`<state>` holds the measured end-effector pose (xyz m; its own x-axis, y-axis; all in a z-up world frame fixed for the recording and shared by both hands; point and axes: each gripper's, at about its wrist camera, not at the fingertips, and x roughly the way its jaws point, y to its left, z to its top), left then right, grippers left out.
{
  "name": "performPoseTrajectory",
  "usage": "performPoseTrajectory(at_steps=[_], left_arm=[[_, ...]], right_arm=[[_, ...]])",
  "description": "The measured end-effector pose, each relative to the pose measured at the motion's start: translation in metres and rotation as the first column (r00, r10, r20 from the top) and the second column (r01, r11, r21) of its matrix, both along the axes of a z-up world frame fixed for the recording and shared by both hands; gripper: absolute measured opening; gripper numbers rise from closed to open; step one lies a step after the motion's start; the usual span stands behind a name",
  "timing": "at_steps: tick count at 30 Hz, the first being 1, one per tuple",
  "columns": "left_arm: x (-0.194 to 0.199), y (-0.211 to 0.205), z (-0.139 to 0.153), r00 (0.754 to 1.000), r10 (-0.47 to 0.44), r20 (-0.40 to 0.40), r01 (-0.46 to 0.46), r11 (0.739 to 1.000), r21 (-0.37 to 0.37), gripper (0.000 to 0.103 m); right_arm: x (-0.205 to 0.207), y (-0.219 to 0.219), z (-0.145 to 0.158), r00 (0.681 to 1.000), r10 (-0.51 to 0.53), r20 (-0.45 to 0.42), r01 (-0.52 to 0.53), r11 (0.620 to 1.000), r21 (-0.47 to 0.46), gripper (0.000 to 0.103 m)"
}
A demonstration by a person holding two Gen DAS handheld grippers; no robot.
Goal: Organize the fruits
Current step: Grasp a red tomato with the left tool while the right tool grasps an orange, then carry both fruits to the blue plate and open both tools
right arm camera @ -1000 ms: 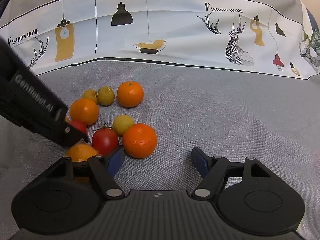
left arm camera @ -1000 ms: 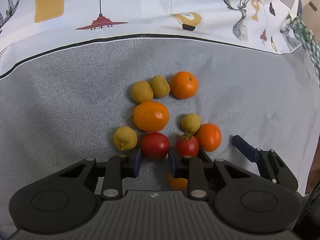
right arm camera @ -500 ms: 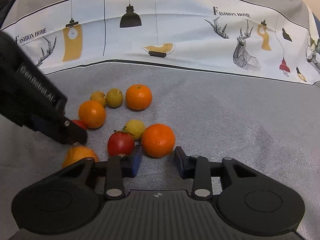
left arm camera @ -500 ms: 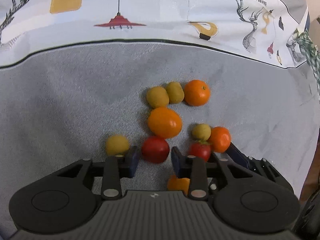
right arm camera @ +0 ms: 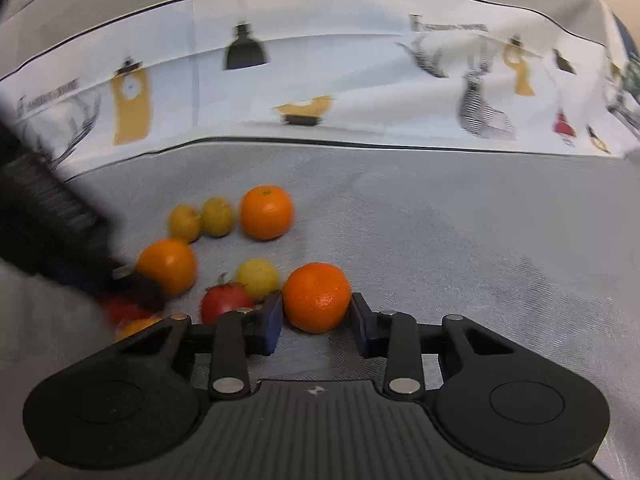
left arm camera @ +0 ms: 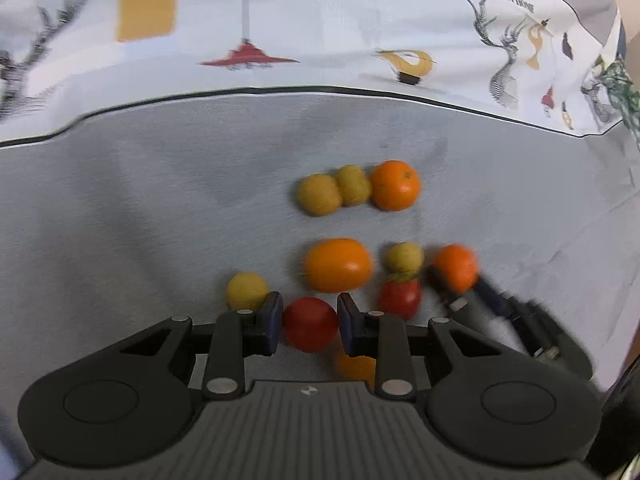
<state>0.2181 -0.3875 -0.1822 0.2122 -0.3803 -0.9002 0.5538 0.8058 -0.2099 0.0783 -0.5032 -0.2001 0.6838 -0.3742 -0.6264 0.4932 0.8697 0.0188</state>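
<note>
My left gripper (left arm camera: 310,314) is closing its jaws, and both blue pads touch a smooth red tomato (left arm camera: 310,326) lying on the grey cloth. My right gripper (right arm camera: 316,314) is also closing, its pads against the sides of an orange (right arm camera: 316,296). That orange (left arm camera: 456,268) shows blurred in the left wrist view with the right gripper's fingers (left arm camera: 490,300) around it. The left gripper's dark body (right arm camera: 60,232) enters the right wrist view from the left, partly hiding the red tomato (right arm camera: 120,310).
Loose fruit lies close by: a stemmed tomato (left arm camera: 400,296), a large orange (left arm camera: 338,264), yellow fruits (left arm camera: 246,290) (left arm camera: 404,256), two yellow-green ones (left arm camera: 318,194) beside another orange (left arm camera: 394,184). One orange (left arm camera: 356,364) lies under the left jaws. A printed white cloth (right arm camera: 360,92) borders the far side.
The right jaws came in from wide apart around the orange. The left jaws widened a little, then closed on the red tomato. Both views are now blurred.
</note>
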Motion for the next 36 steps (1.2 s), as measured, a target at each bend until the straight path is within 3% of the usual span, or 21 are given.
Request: performPoseTrajectory(at_steps=[4,10,15,19,22,29,36], left_arm=[[-0.011,0.022,0.019,0.997,0.022,0.074,-0.029,0.995,0.094,0.032],[-0.041,0.07,0.061,0.981,0.072,0.18,-0.105,0.977,0.186,0.032],[-0.078,0.123,0.102,0.959,0.105,0.264,-0.175,0.95,0.259,0.032],[-0.109,0.171,0.13,0.951,0.149,0.272,-0.221,0.942,0.254,0.032],[-0.135,0.208,0.148,0.944,0.182,0.276,-0.252,0.937,0.243,0.032],[-0.195,0.291,0.182,0.914,0.264,0.309,-0.332,0.923,0.194,0.032],[-0.241,0.361,0.195,0.881,0.339,0.331,-0.401,0.905,0.139,0.032]], right_arm=[[-0.007,-0.013,0.003,0.997,-0.077,0.023,0.077,0.997,0.012,0.036],[-0.02,-0.011,0.016,0.991,-0.107,0.079,0.109,0.994,-0.029,0.036],[-0.047,0.012,0.056,0.986,-0.118,0.121,0.123,0.992,-0.038,0.037],[-0.083,0.058,0.101,0.984,-0.036,0.174,0.042,0.999,-0.031,0.037],[-0.111,0.098,0.125,0.982,0.046,0.181,-0.052,0.998,0.028,0.037],[-0.155,0.197,0.165,0.946,0.272,0.177,-0.299,0.942,0.149,0.037],[-0.183,0.277,0.199,0.896,0.411,0.167,-0.429,0.898,0.094,0.037]])
